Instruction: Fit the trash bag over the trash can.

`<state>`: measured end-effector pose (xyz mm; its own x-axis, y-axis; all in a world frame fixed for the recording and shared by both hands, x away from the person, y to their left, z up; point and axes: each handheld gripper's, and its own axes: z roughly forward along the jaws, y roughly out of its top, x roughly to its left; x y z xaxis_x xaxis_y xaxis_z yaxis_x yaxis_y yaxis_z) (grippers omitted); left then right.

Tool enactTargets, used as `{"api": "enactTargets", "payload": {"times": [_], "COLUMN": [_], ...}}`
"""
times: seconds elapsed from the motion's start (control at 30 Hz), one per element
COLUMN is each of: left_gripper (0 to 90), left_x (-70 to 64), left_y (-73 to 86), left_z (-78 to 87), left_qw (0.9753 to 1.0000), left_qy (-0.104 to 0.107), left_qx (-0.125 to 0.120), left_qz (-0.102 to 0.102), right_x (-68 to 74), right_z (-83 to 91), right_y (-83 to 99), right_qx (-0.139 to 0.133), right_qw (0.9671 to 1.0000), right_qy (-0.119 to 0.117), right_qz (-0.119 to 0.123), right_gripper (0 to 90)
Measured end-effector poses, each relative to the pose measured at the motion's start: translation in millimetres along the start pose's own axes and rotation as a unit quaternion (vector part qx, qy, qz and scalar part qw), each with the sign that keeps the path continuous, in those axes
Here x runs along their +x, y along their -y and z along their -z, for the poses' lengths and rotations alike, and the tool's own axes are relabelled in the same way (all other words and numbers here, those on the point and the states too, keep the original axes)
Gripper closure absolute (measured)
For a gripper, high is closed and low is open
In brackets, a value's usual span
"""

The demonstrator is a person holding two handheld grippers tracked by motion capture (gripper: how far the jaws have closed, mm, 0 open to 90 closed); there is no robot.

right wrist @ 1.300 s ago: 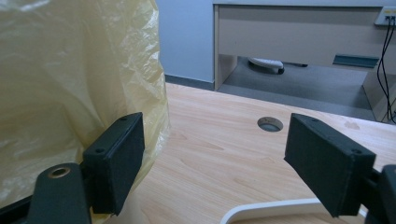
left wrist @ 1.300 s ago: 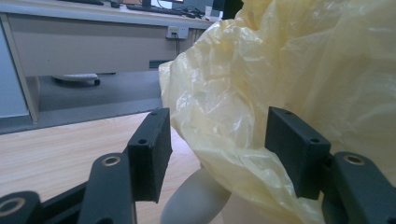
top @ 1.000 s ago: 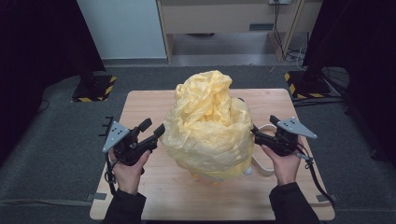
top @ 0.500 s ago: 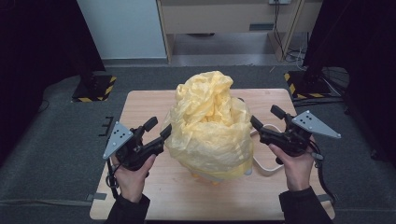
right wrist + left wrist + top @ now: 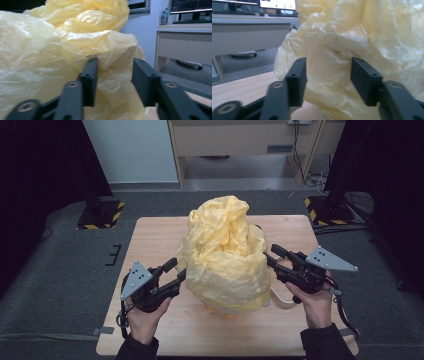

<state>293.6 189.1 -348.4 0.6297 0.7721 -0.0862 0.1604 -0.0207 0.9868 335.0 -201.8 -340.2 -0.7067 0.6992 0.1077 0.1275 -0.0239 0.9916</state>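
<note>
Both the left gripper (image 5: 177, 270) and right gripper (image 5: 272, 256) press wide-open jaws against opposite sides of the crumpled yellow bag (image 5: 225, 255) on the desk (image 5: 150, 235), gripping nothing.

I work in a lab or test room, not a home. My wooden table (image 5: 150, 240) stands alone on grey carpet (image 5: 60, 285). At ten and two o'clock from it sit stand bases with black-and-yellow hazard tape (image 5: 100, 217), and black curtains (image 5: 30, 180) hang on both sides. At twelve o'clock is a light wood desk (image 5: 235, 140) with cables (image 5: 305, 165) hanging beside it. Computer monitors (image 5: 277, 4) sit on a desk.
</note>
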Motion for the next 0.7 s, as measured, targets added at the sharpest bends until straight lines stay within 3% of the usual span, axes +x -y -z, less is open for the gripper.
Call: {"api": "enactTargets", "payload": {"times": [0.13,0.27,0.47,0.57,0.7], "left_gripper": [66.7,90.0,90.0,90.0,90.0], "left_x": [-3.7,-6.7,-4.6,-2.4,1.7], "left_y": [2.6,4.1,5.7,6.3,2.0], "left_z": [-3.8,-5.4,2.0,5.8,14.7], "left_qw": [0.9998,0.9994,0.9993,0.9993,0.9996], "left_qy": [0.02,0.032,0.032,0.031,0.025], "left_qx": [0.0,0.012,0.021,0.019,0.004], "left_qz": [0.003,0.001,0.006,0.012,0.015], "right_x": [2.2,2.5,1.6,-0.4,-1.8], "right_z": [-1.9,-1.4,2.7,7.6,15.8], "right_y": [1.8,2.2,5.6,9.7,5.8], "right_qx": [-0.005,0.004,0.014,0.003,-0.016], "right_qw": [0.9998,0.9996,0.9994,0.9995,0.9995], "right_qy": [-0.017,-0.028,-0.032,-0.031,-0.028], "right_qz": [0.002,0.002,0.004,-0.007,-0.005], "right_gripper": [79.9,90.0,90.0,90.0,58.5]}}
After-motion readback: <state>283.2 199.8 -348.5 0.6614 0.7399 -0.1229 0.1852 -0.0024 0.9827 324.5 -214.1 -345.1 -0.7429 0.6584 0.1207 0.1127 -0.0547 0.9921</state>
